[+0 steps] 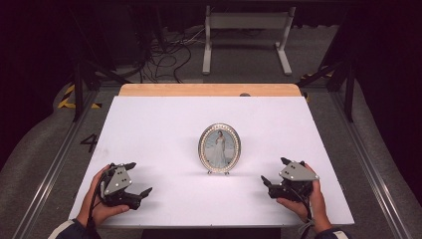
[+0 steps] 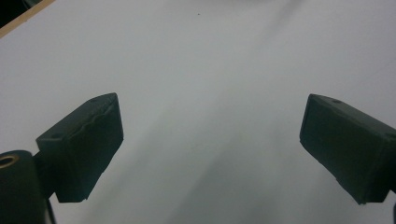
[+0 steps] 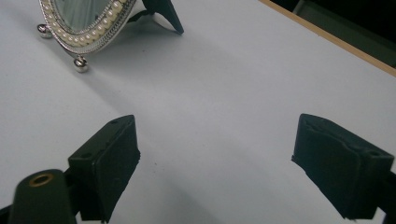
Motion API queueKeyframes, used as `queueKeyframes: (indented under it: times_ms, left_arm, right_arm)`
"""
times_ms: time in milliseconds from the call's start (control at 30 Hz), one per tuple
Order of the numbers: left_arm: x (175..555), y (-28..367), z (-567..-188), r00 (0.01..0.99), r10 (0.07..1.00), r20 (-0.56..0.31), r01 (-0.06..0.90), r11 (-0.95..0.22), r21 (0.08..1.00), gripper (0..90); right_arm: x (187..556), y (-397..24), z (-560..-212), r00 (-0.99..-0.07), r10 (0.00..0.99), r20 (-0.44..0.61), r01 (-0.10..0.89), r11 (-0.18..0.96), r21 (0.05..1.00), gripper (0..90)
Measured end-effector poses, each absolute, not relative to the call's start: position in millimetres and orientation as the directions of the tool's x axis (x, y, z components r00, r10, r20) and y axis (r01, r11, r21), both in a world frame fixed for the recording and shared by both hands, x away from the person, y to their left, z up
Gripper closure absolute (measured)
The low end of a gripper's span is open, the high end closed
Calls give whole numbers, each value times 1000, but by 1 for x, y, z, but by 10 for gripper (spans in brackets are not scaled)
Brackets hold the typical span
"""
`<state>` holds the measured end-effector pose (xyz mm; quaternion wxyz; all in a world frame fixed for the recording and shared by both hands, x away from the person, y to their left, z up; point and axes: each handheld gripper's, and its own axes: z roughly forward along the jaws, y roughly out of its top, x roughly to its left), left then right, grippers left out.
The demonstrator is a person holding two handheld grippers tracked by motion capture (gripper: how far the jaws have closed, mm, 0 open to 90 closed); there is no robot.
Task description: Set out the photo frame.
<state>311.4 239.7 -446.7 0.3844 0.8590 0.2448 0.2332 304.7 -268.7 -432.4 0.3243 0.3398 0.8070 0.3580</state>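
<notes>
White and smooth, the tabletop [image 1: 159, 129] spreads wide, with a strip of pale wood [image 1: 209, 90] along its far edge. Its left, right and near edges drop to a dark floor with metal rails. Most of the surface is bare, so there is open room on every side of the one thing standing on it.

That thing is an oval picture frame [image 1: 219, 148], standing upright near the middle of the tabletop, a little toward the near side. It lies between the two hand-held grippers and slightly farther from the person than either, well apart from both.

The left hand-held gripper [image 1: 135, 179] rests near the front left corner, held in the person's left hand [image 1: 97, 199]. Its two black jaws stand wide apart with nothing between them; in the left gripper view only bare white surface lies ahead. The right hand-held gripper [image 1: 273, 172] rests near the front right, held in the right hand [image 1: 308, 199], its jaws also spread wide and empty. In the right gripper view the picture frame [image 3: 86, 32] sits at the upper left, ahead and off to the side of the jaws.

The frame's rim is silvery metal set with a ring of small pearl-like beads. It stands on little round metal ball feet [image 3: 81, 64], propped by a dark back leg [image 3: 166, 14]. The jaws are matt black, blocky, with flat pads. Each gripper carries a grey three-cornered plate on top.
</notes>
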Motion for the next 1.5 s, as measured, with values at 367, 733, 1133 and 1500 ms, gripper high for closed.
queueKeyframes:
  times_ms: [367, 733, 1133, 1500]
  left_arm:
    - [309, 257, -452, 751, 632, 192, 277, -566, 777, 68]
    - [307, 281, -457, 712, 690, 130, 331, -494, 804, 69]
    - [307, 294, -459, 692, 716, 94, 353, -449, 821, 70]
    - [307, 293, -459, 687, 721, 90, 360, -445, 820, 70]
  right_arm:
    - [299, -284, -435, -531, 802, -273, 328, 492, 807, 139]
    - [291, -297, -441, -506, 823, -258, 340, 465, 817, 135]
    - [278, -319, -452, -456, 866, -205, 368, 393, 843, 128]
    - [278, -322, -451, -445, 873, -199, 364, 379, 851, 128]
